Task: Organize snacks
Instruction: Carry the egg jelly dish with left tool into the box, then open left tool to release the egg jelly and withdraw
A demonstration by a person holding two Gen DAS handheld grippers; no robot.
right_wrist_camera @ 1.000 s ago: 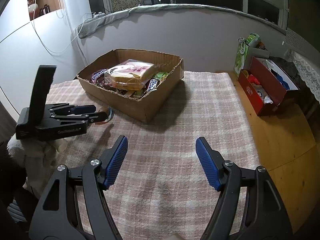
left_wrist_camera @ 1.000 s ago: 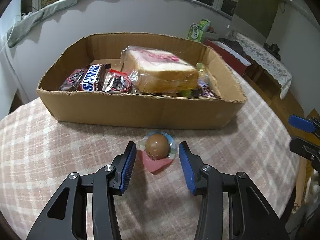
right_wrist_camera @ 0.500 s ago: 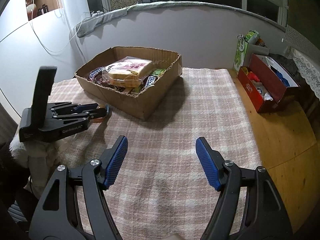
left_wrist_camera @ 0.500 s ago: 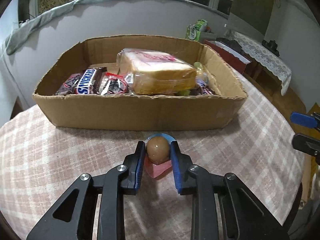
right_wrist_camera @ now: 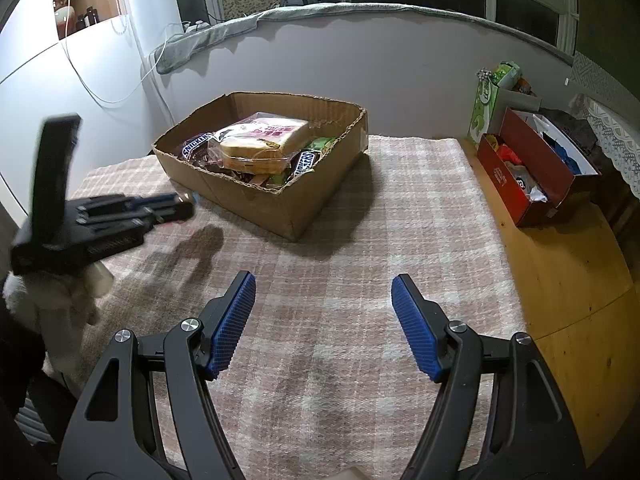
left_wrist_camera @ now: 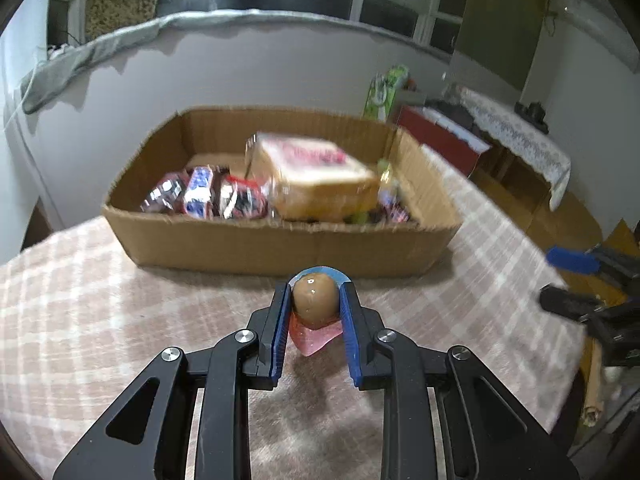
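Observation:
My left gripper [left_wrist_camera: 315, 300] is shut on a brown round snack in a clear cup with a pink and blue wrapper [left_wrist_camera: 314, 300], held above the checked tablecloth in front of the cardboard box [left_wrist_camera: 280, 240]. The box holds a wrapped sandwich [left_wrist_camera: 316, 178] and Snickers bars [left_wrist_camera: 200, 190]. In the right wrist view the left gripper [right_wrist_camera: 172, 206] hangs left of the box [right_wrist_camera: 296, 204]. My right gripper [right_wrist_camera: 324, 316] is open and empty over the cloth, well short of the box.
A red box of items [right_wrist_camera: 532, 176] and a green carton [right_wrist_camera: 486, 110] stand on the wooden surface to the right. The tablecloth's right edge [right_wrist_camera: 500, 240] meets bare wood. A wall runs behind the table.
My left gripper closed on the round snack and lifted it off the cloth, towards the box. The right gripper stayed open and still.

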